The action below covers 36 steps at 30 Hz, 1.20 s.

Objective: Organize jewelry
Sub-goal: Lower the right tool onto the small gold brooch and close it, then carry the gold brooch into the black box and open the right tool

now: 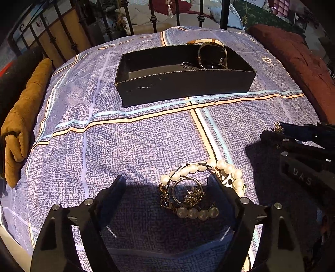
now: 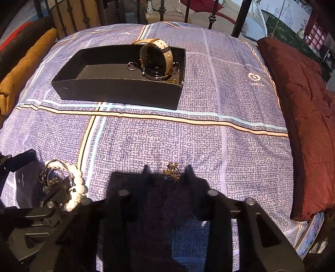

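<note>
Left gripper [image 1: 167,186]: fingers spread wide apart, low over the bedspread, with the pile of jewelry lying between them; neither finger [image 1: 117,188] clearly touches it, though the right-hand finger sits just beside the pearls.
Right gripper [image 2: 170,172]: fingers partly apart, one on each side of a small gold ornament [image 2: 172,172]; whether they press on it cannot be told, as the tips are in shadow.
Pile of jewelry [image 1: 192,188]: a pearl bracelet [image 1: 228,169], silver rings and a gold chain tangled together on the bedspread, near its front edge.
Box [image 1: 184,83]: black, open-topped, well apart from both grippers toward the back of the bed, its long side roughly parallel to the striped band.
Inside the box: a watch [image 2: 157,56] with a pale strap stands on edge at the right end, its strap rising above the rim; small rings [image 2: 132,66] lie beside it; the left half of the box floor is bare.
Bedspread [image 2: 209,142]: purple check, an open stretch between the grippers and the box.
Left edge: a tan cushion [image 1: 23,117] along the side.
Right edge: a dark red blanket [image 2: 303,104] along the side.
Back edge: a black metal rail [image 1: 153,18] behind the box.
</note>
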Tool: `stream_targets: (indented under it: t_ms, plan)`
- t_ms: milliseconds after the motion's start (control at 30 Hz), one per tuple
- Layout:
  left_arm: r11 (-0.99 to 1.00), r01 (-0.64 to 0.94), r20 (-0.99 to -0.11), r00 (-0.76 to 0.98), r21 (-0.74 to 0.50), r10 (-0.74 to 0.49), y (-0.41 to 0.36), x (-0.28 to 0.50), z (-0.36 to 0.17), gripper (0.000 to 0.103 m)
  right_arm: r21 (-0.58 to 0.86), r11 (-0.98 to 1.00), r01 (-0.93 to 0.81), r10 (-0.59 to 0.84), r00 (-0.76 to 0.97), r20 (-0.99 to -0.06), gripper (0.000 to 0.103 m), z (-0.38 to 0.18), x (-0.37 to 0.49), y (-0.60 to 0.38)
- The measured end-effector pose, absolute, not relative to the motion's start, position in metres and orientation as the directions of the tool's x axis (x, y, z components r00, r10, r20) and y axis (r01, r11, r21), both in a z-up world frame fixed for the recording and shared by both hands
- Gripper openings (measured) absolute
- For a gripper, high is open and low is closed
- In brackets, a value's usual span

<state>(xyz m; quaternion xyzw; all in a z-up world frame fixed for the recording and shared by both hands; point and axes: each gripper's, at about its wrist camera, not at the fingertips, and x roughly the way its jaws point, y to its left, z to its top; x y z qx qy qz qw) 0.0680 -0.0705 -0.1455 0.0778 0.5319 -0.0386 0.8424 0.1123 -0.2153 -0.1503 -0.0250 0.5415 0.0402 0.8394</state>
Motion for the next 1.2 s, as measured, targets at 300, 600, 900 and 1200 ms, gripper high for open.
stream_targets:
  t_ms: [300, 600, 900, 1200]
  plan:
    - [0.986, 0.16, -0.897, 0.441, 0.04, -0.035, -0.07, 0.07, -0.138, 0.033, 0.029, 0.998, -0.059, 0.051, 0.416, -0.908, 0.018, -0.146, 0.109, -0.221]
    - [0.99, 0.14, -0.873, 0.481, -0.016, -0.082, -0.066, 0.071, -0.119, 0.023, 0.034, 0.999, -0.037, 0.047, 0.441, -0.896, 0.018, -0.134, 0.106, -0.226]
    - [0.993, 0.097, -0.824, 0.555, -0.07, -0.112, -0.047, 0.072, -0.079, 0.023, 0.051, 0.998, -0.037, 0.063, 0.493, -0.868, 0.018, -0.106, 0.103, -0.225]
    - [0.996, 0.075, -0.788, 0.609, -0.051, -0.086, -0.043, 0.082, -0.049, 0.023, 0.11, 0.992, -0.061, 0.125, 0.549, -0.826, 0.018, -0.07, 0.102, -0.225]
